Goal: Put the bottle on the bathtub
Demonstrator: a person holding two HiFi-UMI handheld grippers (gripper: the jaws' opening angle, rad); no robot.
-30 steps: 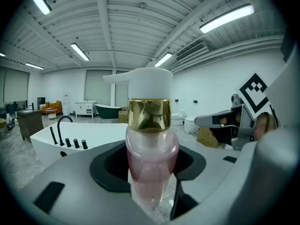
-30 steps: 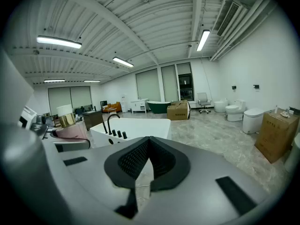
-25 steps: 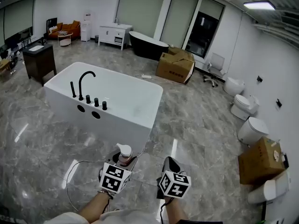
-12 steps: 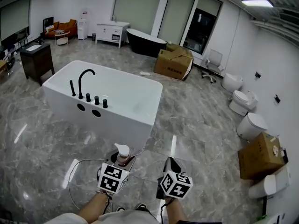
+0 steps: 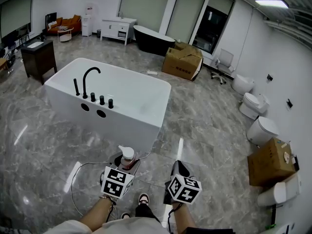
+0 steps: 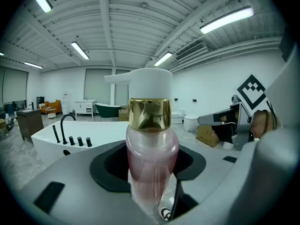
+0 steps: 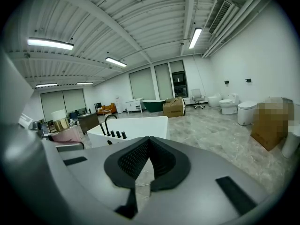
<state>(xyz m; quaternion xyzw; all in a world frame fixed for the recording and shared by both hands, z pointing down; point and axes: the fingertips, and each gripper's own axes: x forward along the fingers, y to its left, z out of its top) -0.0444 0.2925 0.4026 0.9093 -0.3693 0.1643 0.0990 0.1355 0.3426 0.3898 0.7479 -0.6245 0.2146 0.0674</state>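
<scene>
The left gripper (image 5: pixel 126 165) has its jaws clamped on the pink pump bottle (image 6: pixel 151 149), which stands upright between them, gold collar and white pump head on top. It's held over the grey marble floor (image 5: pixel 204 121), near the white bathtub (image 5: pixel 131 128) but not at it. The right gripper (image 7: pixel 149 144) hangs just beside it, jaws pressed together on nothing, and a black faucet (image 5: pixel 87 79) stands on the tub's rim.
</scene>
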